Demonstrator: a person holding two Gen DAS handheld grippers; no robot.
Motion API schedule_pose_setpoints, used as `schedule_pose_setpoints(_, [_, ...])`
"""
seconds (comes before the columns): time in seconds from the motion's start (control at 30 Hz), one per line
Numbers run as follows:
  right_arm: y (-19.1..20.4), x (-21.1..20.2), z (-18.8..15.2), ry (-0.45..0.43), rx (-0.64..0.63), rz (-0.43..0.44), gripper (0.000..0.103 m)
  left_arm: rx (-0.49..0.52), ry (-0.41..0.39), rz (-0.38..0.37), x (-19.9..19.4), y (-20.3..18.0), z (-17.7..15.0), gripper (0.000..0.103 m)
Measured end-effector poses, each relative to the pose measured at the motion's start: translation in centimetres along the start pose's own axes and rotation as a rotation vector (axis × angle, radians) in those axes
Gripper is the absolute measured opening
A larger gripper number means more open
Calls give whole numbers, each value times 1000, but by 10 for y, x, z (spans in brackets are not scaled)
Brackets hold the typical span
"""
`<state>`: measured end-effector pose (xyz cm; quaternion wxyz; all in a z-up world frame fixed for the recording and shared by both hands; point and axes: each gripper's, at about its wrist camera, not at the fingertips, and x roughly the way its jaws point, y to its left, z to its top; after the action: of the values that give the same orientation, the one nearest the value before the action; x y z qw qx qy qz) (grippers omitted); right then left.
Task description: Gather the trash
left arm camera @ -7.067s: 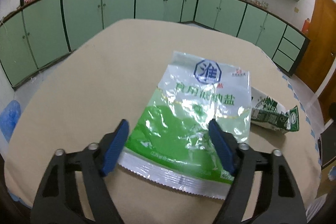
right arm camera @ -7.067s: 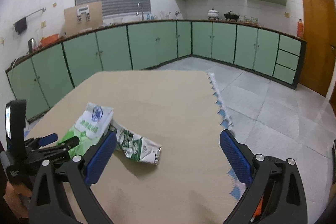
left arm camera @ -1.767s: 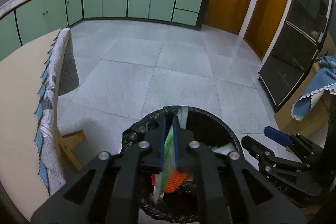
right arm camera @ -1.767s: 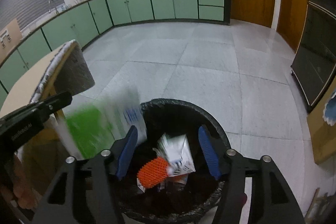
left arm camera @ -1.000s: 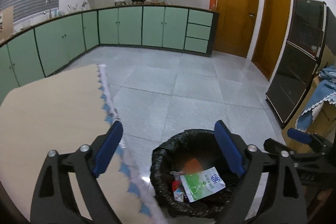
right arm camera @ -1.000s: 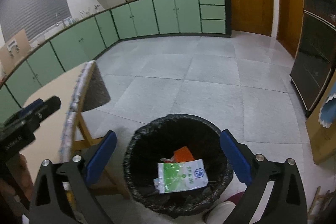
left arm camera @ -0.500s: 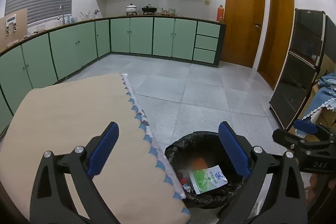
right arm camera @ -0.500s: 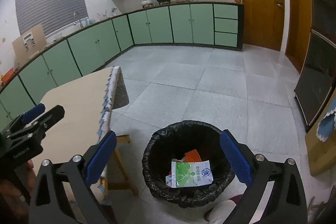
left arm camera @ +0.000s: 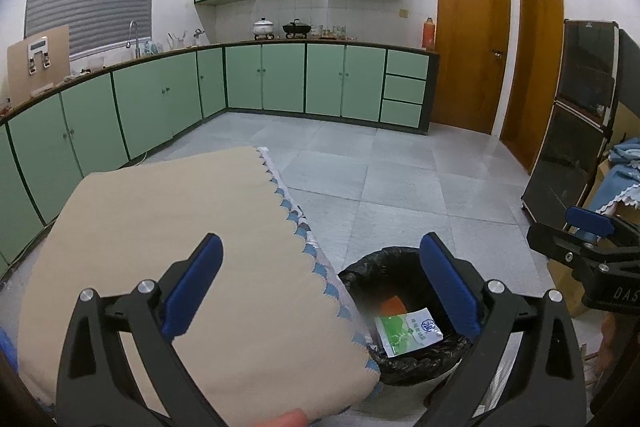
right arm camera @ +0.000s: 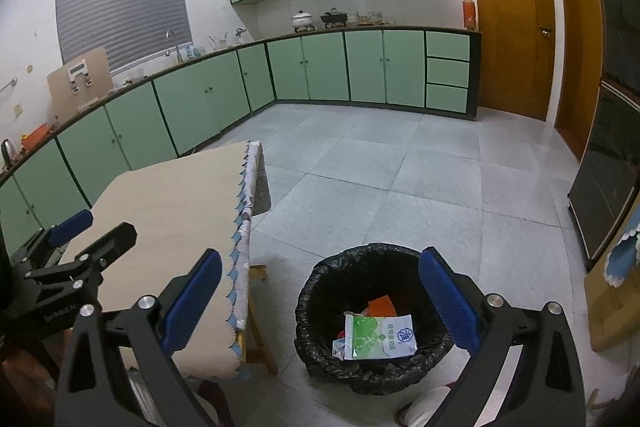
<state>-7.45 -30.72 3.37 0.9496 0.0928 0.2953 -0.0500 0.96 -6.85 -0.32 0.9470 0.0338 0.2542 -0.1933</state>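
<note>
The green and white salt bag (left arm camera: pixel 408 332) lies on top of other trash in the black-lined bin (left arm camera: pixel 360 269) on the floor; it also shows in the right wrist view (right arm camera: pixel 378 337) inside the bin (right arm camera: pixel 320 287). My left gripper (left arm camera: pixel 320 283) is open and empty above the table's corner. My right gripper (right arm camera: pixel 320 297) is open and empty above the bin. The left gripper also shows at the left of the right wrist view (right arm camera: pixel 80 247), and the right gripper shows at the right edge of the left wrist view (left arm camera: pixel 580 235).
The table with a beige cloth (left arm camera: pixel 160 227) stands left of the bin, with nothing on the cloth that I can see. Green cabinets (left arm camera: pixel 280 79) line the far walls. A dark cabinet (left arm camera: pixel 576 131) and wooden doors (left arm camera: pixel 468 43) stand at the right. Grey tiled floor (right arm camera: pixel 400 179) lies beyond.
Both grippers have drawn up and back from the bin, so more of the table and kitchen shows. The salt bag stays in the bin.
</note>
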Motion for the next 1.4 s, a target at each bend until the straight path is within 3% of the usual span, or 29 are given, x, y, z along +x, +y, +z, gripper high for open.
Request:
schedule_pose_setpoints(0.5, [15,-12,-8,-7,-27,28,97,-9,-23,26,-31,8,-7,96])
schedule_pose_setpoints(1.4, [16,-11,-10,-12,-26,42,97,-34,-31,41,-39,18,-8,96])
